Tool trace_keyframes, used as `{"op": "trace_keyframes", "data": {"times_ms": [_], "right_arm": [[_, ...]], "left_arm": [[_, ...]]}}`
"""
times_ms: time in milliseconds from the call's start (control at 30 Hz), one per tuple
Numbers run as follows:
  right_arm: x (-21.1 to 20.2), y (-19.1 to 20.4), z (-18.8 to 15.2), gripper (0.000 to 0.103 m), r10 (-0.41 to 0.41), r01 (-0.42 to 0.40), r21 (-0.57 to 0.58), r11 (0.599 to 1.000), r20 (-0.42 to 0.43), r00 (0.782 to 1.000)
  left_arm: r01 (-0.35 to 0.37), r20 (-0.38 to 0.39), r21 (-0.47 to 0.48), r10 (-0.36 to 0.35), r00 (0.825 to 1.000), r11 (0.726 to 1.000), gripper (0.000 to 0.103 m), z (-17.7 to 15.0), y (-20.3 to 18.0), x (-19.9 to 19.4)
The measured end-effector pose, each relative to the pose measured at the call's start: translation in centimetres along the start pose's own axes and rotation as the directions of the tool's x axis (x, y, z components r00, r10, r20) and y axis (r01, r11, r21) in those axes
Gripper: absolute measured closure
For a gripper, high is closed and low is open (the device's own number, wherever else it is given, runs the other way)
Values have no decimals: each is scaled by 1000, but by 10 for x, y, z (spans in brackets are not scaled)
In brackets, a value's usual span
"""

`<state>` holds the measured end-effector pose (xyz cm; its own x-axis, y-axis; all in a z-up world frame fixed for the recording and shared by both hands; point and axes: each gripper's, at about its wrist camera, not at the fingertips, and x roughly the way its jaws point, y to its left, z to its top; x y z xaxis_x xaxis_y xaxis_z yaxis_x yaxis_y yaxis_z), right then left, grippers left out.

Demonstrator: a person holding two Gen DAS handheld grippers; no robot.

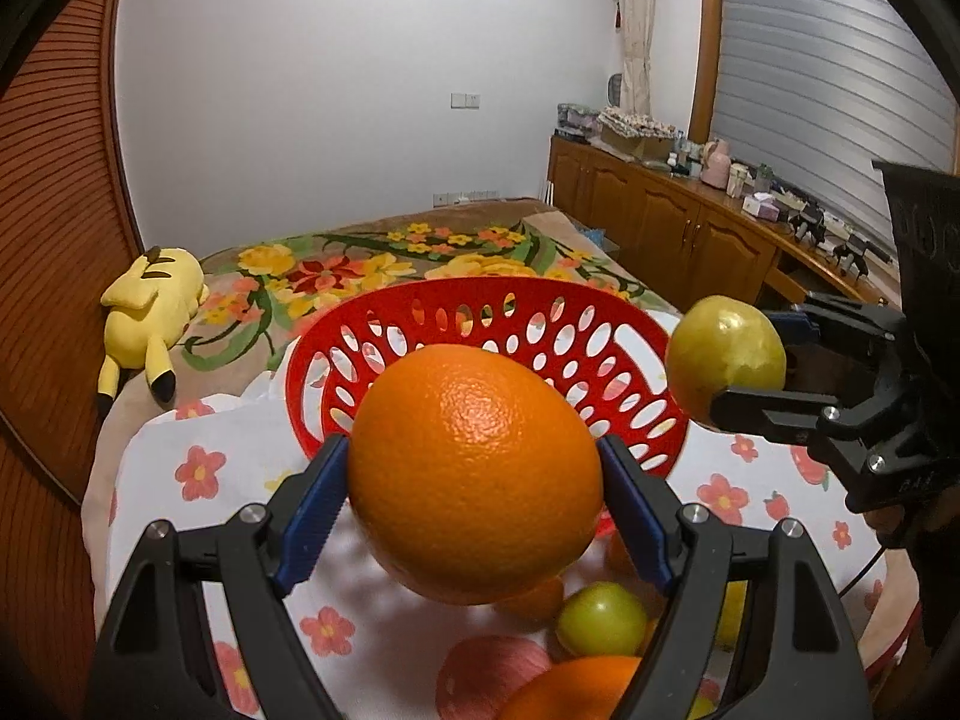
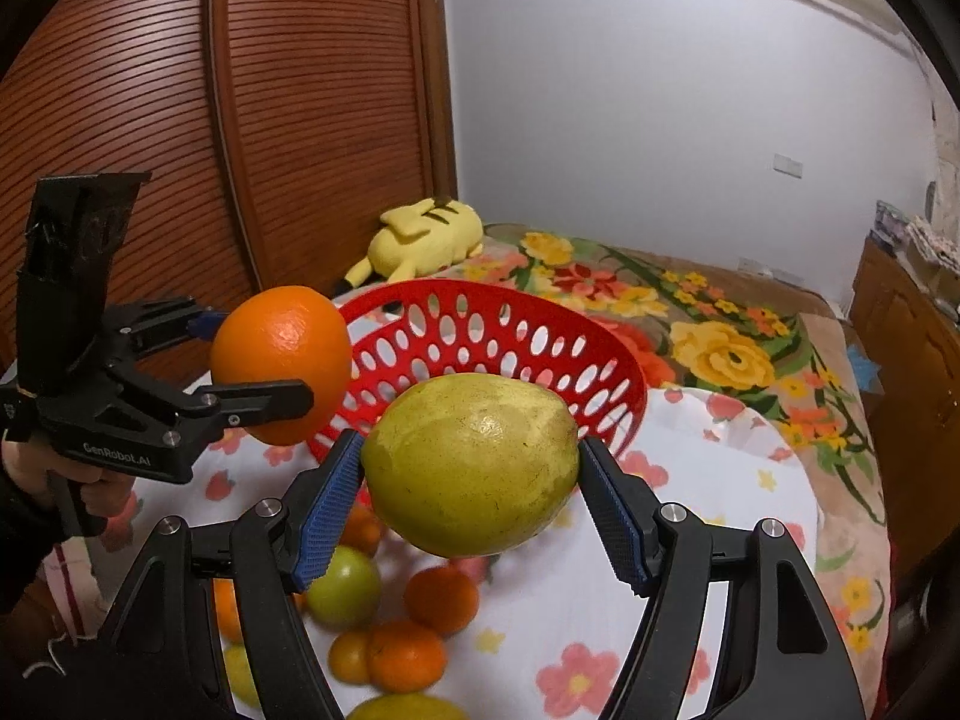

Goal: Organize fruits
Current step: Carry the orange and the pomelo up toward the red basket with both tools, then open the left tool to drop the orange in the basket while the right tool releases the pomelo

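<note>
Your left gripper (image 1: 474, 480) squeezes the orange (image 1: 477, 471); your right gripper (image 2: 471, 480) squeezes the yellow fruit (image 2: 471, 465). Both could bump over the red basket (image 1: 480, 312) and drop.

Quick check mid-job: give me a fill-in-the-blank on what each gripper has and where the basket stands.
The left gripper is shut on the ____.
The right gripper is shut on a yellow-green ____.
The red basket holds ____ fruit so far.
Loose fruit lies on the ____-print cloth.
Missing: orange; guava; no; flower

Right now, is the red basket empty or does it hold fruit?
Empty, as far as visible: the red basket shows only bare perforated walls; its floor is partly hidden.
</note>
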<state>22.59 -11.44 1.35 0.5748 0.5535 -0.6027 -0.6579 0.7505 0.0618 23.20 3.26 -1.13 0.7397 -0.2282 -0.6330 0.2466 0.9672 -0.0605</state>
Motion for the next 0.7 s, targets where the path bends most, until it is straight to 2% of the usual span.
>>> {"op": "trace_keyframes", "data": {"times_ms": [300,700], "right_arm": [[29,-11,7,29,28,-28,-11,1000,-46,999],[46,-19,11,29,28,-29,-8,1000,-74,997]], "left_arm": [[3,-50,11,-3,999,1000,21,7,2,24],[-15,-127,-38,10,992,999,21,12,10,58]]}}
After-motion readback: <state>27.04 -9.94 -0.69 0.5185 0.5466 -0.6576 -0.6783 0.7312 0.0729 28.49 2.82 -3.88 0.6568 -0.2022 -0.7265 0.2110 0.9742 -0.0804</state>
